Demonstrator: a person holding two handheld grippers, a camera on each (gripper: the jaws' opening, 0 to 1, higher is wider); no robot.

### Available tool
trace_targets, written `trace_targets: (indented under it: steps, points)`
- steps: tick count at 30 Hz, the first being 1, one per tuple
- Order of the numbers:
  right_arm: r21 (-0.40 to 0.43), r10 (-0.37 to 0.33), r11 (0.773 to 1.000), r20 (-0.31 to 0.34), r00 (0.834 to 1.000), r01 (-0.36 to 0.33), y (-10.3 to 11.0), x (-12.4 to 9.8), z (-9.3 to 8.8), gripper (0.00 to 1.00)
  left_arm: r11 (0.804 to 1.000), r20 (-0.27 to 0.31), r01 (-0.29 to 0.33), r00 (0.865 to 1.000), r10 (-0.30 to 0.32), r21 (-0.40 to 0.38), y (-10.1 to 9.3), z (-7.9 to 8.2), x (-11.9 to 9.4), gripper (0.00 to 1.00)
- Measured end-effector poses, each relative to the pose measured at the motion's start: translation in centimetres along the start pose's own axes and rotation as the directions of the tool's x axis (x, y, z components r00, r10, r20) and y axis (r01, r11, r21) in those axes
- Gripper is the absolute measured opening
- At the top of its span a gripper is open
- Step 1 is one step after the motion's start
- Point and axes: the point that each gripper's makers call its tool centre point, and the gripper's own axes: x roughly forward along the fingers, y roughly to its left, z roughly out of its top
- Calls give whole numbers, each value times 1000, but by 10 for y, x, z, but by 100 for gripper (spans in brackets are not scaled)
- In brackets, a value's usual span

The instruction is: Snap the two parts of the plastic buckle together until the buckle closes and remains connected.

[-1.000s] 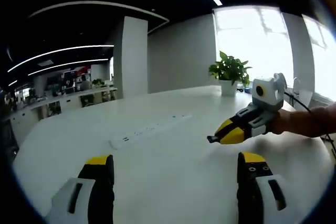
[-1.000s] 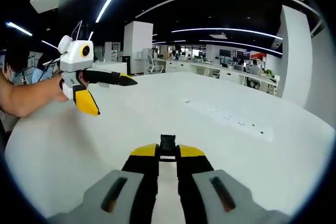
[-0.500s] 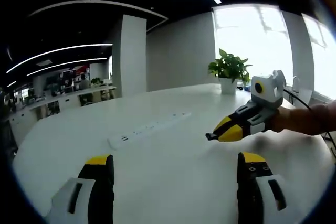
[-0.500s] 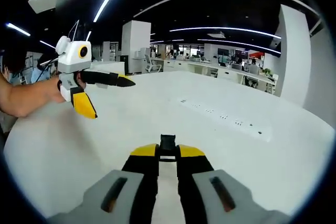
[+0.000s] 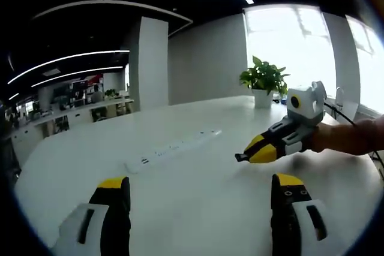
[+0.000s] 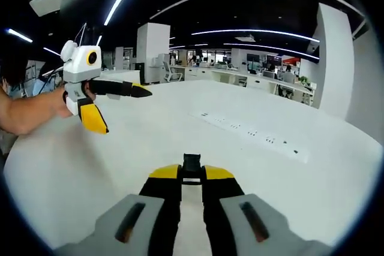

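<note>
Right gripper view, lower centre: the right gripper point(image 6: 192, 175) pinches a small black buckle part point(image 6: 191, 165), mostly hidden between its pressed-together jaws; its shape is hard to make out. At upper left the left gripper point(image 6: 127, 110) floats over the white table point(image 6: 150, 148), jaws spread wide and holding nothing. A power strip point(image 6: 255, 135) lies at right.

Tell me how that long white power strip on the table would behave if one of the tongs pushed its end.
The power strip looks long, flat and rigid, so it would probably slide or pivot on the smooth white table rather than roll or tip. Lying low, it should stay flat. Whether a cord restrains it cannot be seen.
</note>
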Motion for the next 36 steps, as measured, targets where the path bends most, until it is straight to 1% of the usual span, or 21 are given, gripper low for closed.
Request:
trace_targets:
  steps: [9, 16, 28, 36]
  points:
    - [6, -5, 1000, -1, 1000, 5, -7, 4, 2, 10, 1000, -4, 1, 1000, -1, 1, 1, 1, 2, 99]
    - [10, -8, 1000, -11, 1000, 8, -14, 11, 0, 10, 1000, -1, -1, 1000, 1, -3, 5, 2, 5, 99]
    - [10, -6, 1000, -21, 1000, 6, -17, 21, -4, 10, 1000, -10, 7, 1000, -7, -7, 10, -2, 12, 99]
    - [11, -8, 1000, -26, 1000, 8, -23, 29, -2, 10, 1000, -13, 10, 1000, -10, -12, 15, -2, 17, 99]
